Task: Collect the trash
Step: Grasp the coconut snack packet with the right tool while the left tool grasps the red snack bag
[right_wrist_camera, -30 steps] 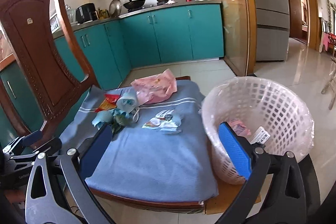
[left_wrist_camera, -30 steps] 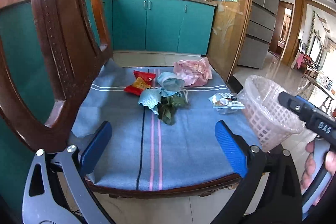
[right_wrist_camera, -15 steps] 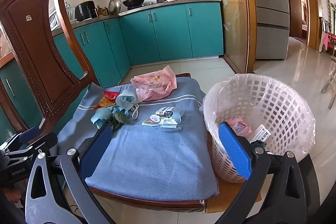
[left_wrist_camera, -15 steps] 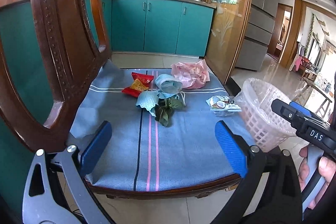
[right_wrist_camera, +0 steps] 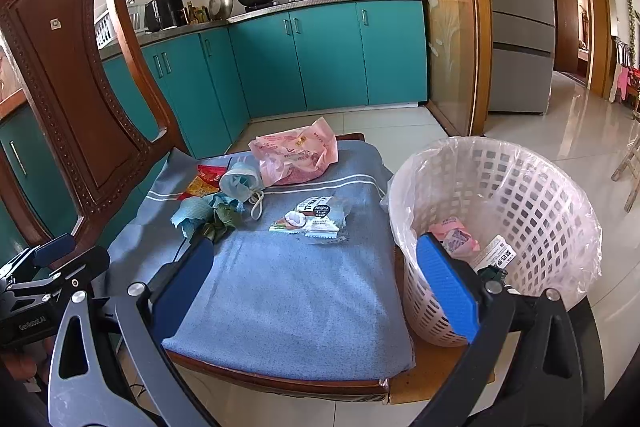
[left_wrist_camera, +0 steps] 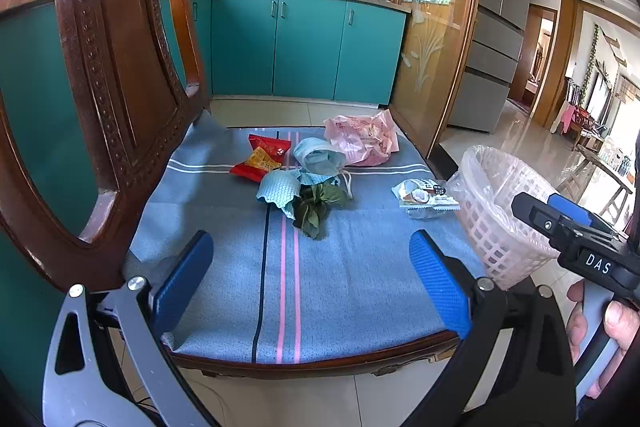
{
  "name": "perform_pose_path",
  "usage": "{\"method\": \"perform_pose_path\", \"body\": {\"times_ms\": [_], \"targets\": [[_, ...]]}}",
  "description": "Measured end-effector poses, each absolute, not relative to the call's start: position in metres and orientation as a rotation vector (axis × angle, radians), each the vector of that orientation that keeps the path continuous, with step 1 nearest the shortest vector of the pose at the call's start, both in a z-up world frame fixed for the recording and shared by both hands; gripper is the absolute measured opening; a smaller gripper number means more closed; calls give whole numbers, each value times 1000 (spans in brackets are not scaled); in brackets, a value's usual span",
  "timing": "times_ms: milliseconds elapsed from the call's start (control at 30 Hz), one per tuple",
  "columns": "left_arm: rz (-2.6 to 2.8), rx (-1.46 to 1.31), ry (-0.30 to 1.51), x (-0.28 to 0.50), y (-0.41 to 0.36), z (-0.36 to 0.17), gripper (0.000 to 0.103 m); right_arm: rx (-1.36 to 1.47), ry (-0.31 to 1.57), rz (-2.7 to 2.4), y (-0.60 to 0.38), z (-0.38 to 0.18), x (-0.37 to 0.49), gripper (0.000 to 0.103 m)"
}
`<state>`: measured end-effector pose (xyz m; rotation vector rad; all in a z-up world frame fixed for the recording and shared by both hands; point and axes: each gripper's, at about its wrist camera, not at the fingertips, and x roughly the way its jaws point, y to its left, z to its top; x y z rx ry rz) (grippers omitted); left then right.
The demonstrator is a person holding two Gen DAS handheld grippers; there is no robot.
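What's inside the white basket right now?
The white basket has a clear liner. At its bottom lie a pink wrapper and a white printed packet. The right gripper's blue finger covers the near part of the bottom, so more may lie there.

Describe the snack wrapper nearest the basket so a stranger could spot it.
Start at the blue cloth covering the wooden chair seat, then look toward the white basket. The clear wrapper lies alone there, showing a halved coconut and a dark label, apart from the clustered litter.
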<state>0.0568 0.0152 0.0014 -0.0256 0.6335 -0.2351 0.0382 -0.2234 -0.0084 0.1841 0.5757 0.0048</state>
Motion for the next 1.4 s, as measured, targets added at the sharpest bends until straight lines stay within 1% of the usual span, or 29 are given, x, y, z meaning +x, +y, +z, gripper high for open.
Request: {"method": "perform_pose_path", "body": {"times_ms": [267,567,700,767,833,867,900,933,1000,1200,1267,1300,1367,1400], "targets": [[-222,-35,634,58,17,0,98,160,605,0,-217,-14,50,99],[-176,-61,645,69,30,-3,98,97,712,-48,-195,-42,128,99],[-150,-53,664,84,36,-6,98,47,753,-78,-185,-57,161,99],[-141,-37,660,97,36,-6,98,6,802,-97,-180,-73,177,99],[-151,-30,666,116,37,-7,98,-15,850,-104,-179,-86,187,91],[-154,-31,678,127,37,-8,98,-19,866,-96,-179,-90,188,83],[-150,-27,701,143,36,-10,98,-23,867,-92,-180,-92,188,71],[-147,-23,712,157,36,-12,98,-26,863,-87,-179,-92,187,68],[-140,4,727,183,32,-15,98,-25,857,-71,-180,-89,184,64],[-156,66,853,268,21,-41,98,40,811,-10,-192,-68,171,62],[-162,70,875,284,20,-47,97,61,799,9,-196,-59,167,62],[-158,76,895,295,19,-52,95,69,790,18,-197,-54,165,62],[-164,83,953,314,18,-64,85,74,779,31,-199,-47,160,62],[-167,83,982,320,18,-70,71,75,775,34,-199,-45,160,62]]}}
